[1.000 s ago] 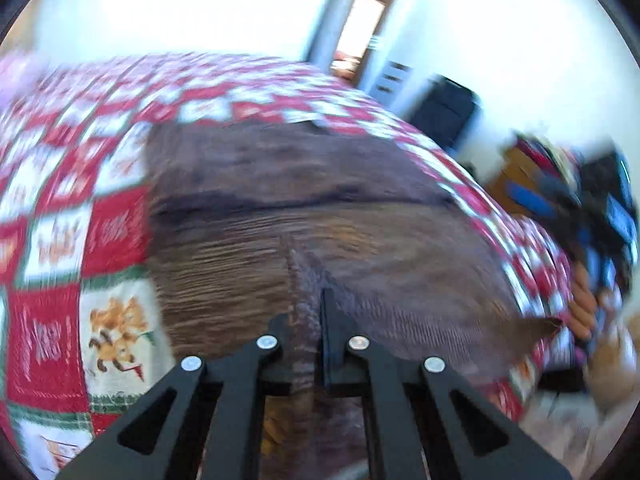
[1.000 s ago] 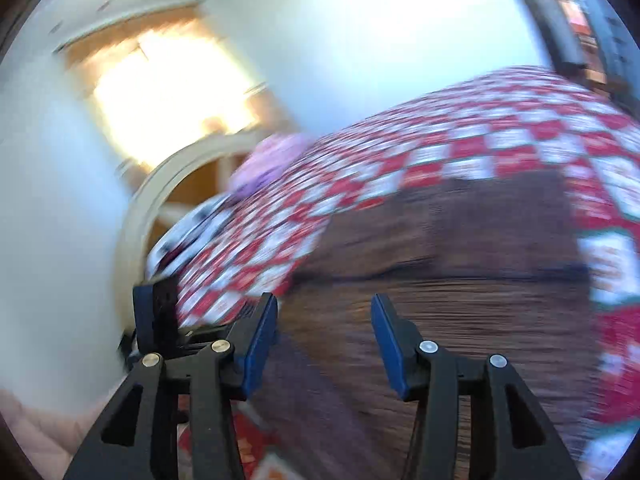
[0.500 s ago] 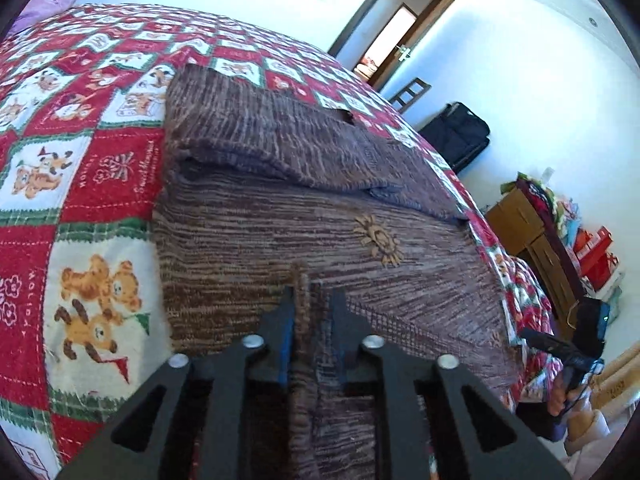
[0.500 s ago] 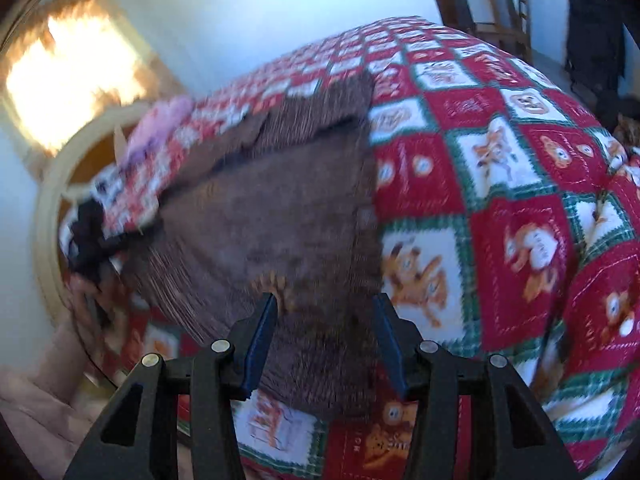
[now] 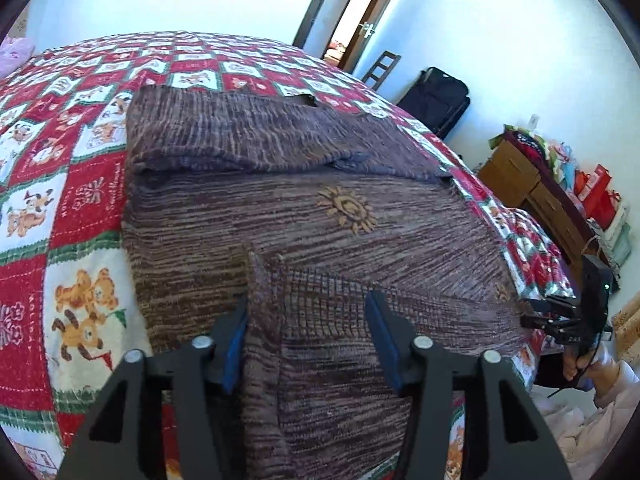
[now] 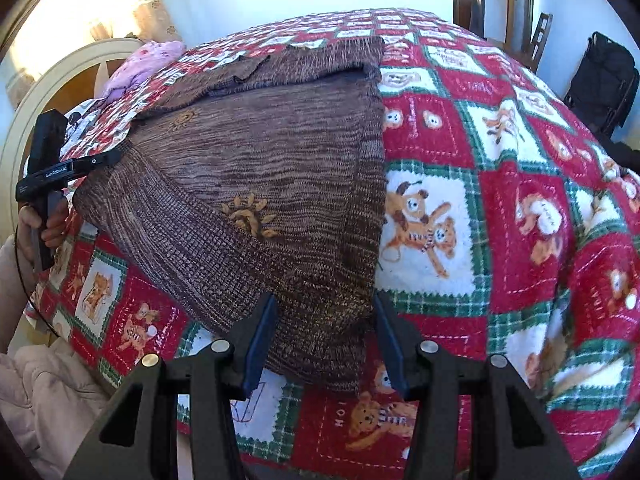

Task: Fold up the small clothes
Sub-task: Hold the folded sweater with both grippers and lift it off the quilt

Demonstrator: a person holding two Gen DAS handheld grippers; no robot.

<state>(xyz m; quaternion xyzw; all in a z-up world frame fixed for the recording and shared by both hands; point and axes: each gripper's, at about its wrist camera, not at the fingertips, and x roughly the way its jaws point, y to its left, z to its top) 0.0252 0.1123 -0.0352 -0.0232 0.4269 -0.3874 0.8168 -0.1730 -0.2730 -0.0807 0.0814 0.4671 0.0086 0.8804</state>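
Note:
A brown striped knit sweater [image 5: 288, 200] with small orange sun motifs lies partly folded on the red, white and green quilt [image 5: 48, 184]. Its far part is folded over. My left gripper [image 5: 308, 340] is open, its fingers standing either side of a raised fold at the sweater's near edge. In the right wrist view the sweater [image 6: 272, 168] lies left of centre. My right gripper [image 6: 326, 340] is open, its jaws either side of the sweater's near corner. The left gripper shows at the sweater's left corner in the right wrist view [image 6: 108, 158], and the right one at its right corner in the left wrist view [image 5: 536, 316].
The quilt [image 6: 500, 200] covers a bed. A black suitcase [image 5: 434, 100], a wooden chair [image 5: 380, 68] and an open door [image 5: 352, 16] stand beyond it. A wooden dresser [image 5: 536, 196] with bags is to the right. A pink pillow [image 6: 140, 64] and a white headboard [image 6: 52, 80] lie at the bed's head.
My left gripper was shut on the sweater's near fold and has opened. My right gripper has swung round to the sweater's near corner, staying open.

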